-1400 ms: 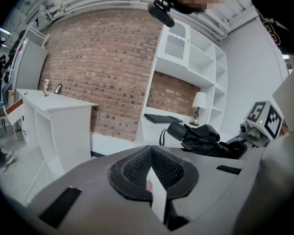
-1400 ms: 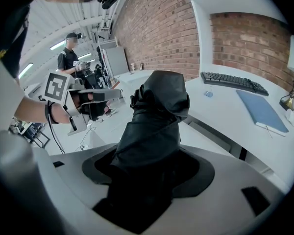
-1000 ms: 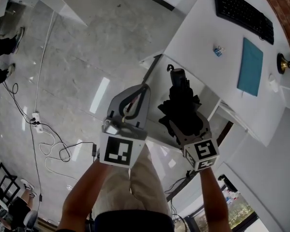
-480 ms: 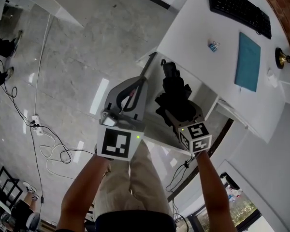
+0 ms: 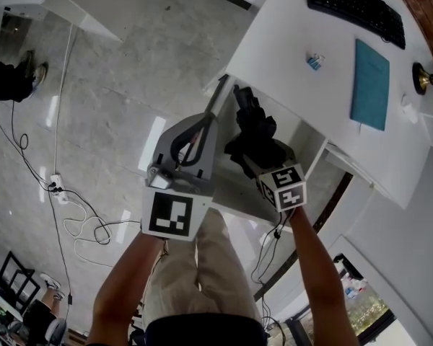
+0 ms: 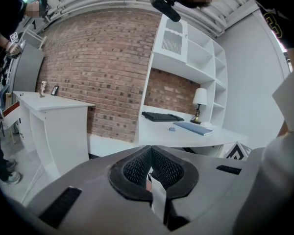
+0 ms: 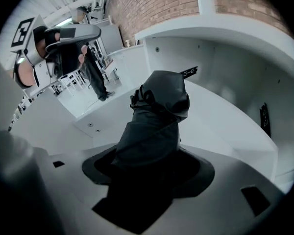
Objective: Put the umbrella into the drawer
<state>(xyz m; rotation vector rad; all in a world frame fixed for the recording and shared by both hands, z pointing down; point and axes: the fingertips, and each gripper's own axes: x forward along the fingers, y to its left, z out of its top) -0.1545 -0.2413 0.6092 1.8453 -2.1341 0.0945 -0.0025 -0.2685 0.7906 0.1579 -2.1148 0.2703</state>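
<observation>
While the right gripper points steeply down, its jaws are closed on the black umbrella and grip the folded cloth part. The jaws stand quite wide, because the umbrella is fat.

In the right gripper view, the umbrella sticks out in front of the jaws. Its far end has a little loop of strap and is inside the open white drawer. That end looks like it hangs just over the drawer floor, but I cannot tell for sure if it touches.

The drawer sticks out from under the white worktop. On the worktop lie a black keyboard and a blue book, both well apart from the umbrella.

The left gripper is just beside the umbrella, on its left, and points almost level. In the left gripper view its two jaws are closed together, tip to tip.

Two bare arms hold the grippers from below. Under them is a shiny grey floor with a white cable lying on it.
</observation>
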